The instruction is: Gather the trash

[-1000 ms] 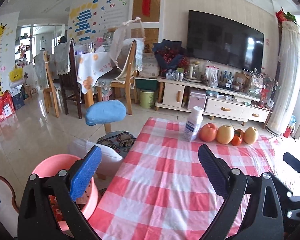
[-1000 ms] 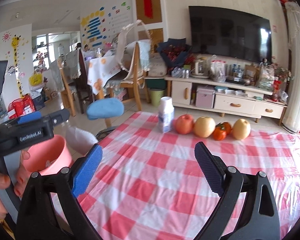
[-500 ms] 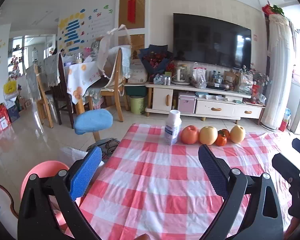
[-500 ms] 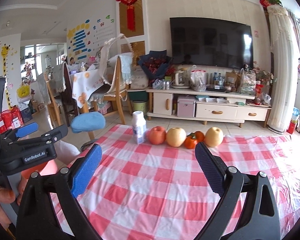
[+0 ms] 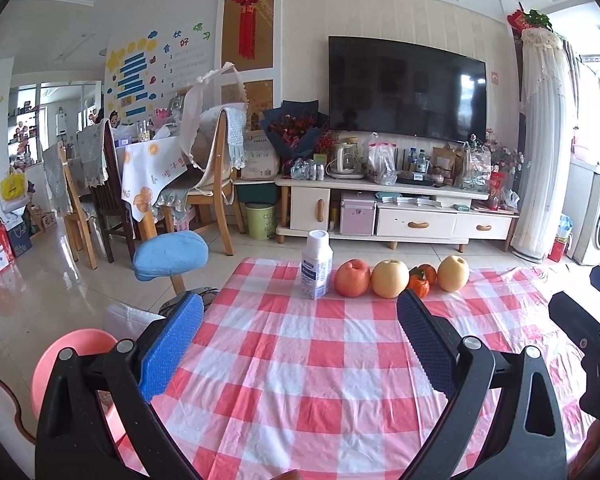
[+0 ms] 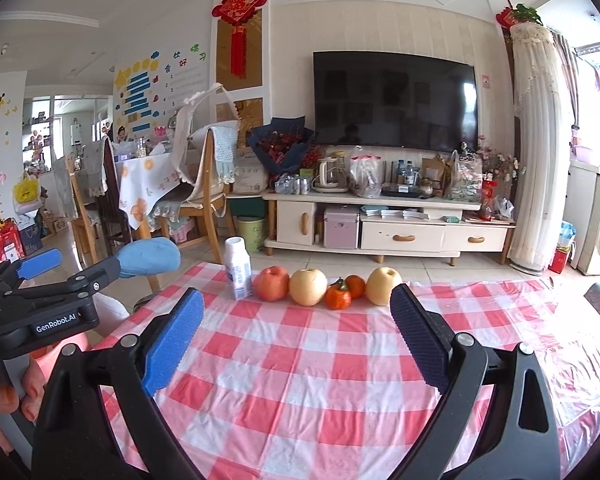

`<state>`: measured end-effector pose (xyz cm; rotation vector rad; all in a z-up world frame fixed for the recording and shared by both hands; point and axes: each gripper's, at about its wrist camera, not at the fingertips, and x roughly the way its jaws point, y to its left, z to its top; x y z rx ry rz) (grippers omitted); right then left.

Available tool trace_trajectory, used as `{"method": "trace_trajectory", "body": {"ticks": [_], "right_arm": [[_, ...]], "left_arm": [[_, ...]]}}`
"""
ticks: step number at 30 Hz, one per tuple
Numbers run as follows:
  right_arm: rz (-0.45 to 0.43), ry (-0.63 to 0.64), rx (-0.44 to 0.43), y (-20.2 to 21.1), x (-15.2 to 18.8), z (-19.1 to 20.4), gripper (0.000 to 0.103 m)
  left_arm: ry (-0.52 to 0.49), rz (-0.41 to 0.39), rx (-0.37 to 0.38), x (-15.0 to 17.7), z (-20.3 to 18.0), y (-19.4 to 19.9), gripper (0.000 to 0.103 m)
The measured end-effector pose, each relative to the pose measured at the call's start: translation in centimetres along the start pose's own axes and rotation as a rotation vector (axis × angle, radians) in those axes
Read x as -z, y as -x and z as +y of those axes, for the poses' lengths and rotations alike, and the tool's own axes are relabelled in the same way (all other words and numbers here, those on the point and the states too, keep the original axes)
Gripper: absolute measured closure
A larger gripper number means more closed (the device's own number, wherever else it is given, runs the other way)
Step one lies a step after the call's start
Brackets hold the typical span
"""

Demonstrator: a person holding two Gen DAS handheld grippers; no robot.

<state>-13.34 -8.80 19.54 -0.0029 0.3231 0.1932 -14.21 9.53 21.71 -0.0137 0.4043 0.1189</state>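
Both jaw pairs were spread, nothing held. The white bottle [image 5: 316, 264], judged the only trash, stood upright at the table's far edge, just beside the red apple [image 5: 353, 278]. The left gripper [image 5: 300, 346] should be brought over it squarely, avoiding fruit; the pink bin [image 5: 60, 356] sat left of the table.

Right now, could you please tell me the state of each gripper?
Left gripper: open, holding nothing, above the red-and-white checked tablecloth.
Right gripper: open, holding nothing, jaws wide apart.
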Motion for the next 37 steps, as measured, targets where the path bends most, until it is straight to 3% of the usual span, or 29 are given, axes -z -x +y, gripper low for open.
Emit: {"method": "trace_trajectory", "body": {"ticks": [25, 33, 37], "right_arm": [[0.031, 0.048, 0.036, -1.4, 1.2, -0.5, 0.008], [0.100, 0.050, 0.063, -3.8, 2.8, -1.2, 0.008], [0.163, 0.041, 0.082, -6.5, 4.5, -2.1, 0.005]], "left_arm": [[-0.034, 0.010, 0.008, 0.3, -0.8, -0.6, 0.007], [-0.043, 0.112, -0.016, 1.3, -1.0, -4.1, 0.007], [-0.003, 0.213, -0.026, 2.8, -1.5, -7.5, 0.007]]}}
